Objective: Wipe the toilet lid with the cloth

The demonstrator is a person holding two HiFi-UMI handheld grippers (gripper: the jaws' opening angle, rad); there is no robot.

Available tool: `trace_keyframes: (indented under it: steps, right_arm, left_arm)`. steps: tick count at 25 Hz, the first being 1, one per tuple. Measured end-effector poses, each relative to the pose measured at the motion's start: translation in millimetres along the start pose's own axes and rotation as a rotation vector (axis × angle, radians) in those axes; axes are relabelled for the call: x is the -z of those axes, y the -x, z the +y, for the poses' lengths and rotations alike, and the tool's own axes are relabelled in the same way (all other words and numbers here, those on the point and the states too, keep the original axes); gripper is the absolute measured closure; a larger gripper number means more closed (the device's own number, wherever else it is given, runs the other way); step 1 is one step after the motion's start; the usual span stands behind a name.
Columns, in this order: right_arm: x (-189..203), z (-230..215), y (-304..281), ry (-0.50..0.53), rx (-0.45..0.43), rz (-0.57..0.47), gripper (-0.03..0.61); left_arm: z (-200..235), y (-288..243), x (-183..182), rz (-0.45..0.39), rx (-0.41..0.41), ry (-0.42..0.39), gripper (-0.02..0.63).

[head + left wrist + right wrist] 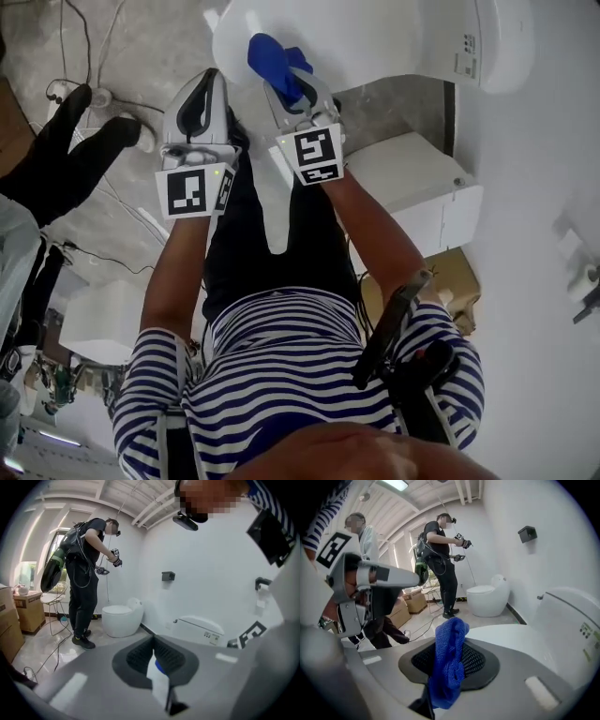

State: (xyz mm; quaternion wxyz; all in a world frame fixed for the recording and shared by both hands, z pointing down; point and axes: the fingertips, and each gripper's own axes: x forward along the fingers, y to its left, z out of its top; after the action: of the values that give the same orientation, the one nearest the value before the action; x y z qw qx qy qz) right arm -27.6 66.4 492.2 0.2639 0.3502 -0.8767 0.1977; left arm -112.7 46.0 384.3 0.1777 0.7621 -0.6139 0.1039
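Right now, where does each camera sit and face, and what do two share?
Head view: on the person's head, facing steeply down at the toilet lid; shows striped shirt, forearms, left gripper, right gripper holding the blue cloth.
Left gripper view: on the left gripper, along its shut jaws toward a round toilet by the wall; shows a striped sleeve.
Right gripper view: on the right gripper, along jaws shut on the cloth; shows the left gripper.
Shared: both gripper views see that round toilet.

person in black beside round toilet; cardboard box near chair
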Motion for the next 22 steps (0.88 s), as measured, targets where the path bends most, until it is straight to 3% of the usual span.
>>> trace_keyframes:
  steps: [5, 10, 15, 22]
  right_arm:
    - [-42, -39, 44, -0.013, 0.054, -0.062, 0.462]
    - [-59, -72, 77, -0.005, 0.099, -0.094, 0.462]
    - [-48, -116, 95, -0.008, 0.158, -0.103, 0.462]
    - [-12, -218, 84, -0.006, 0.285, -0.072, 0.460]
  left_arm:
    - [-33, -7, -25, -0.005, 0.022, -0.022, 0.612]
    - [-68, -23, -42, -0.009, 0.059, -0.024, 0.612]
    - [-101, -44, -42, -0.009, 0.098, -0.034, 0.612]
    - [-122, -66, -12, 0.038, 0.123, -0.048, 0.612]
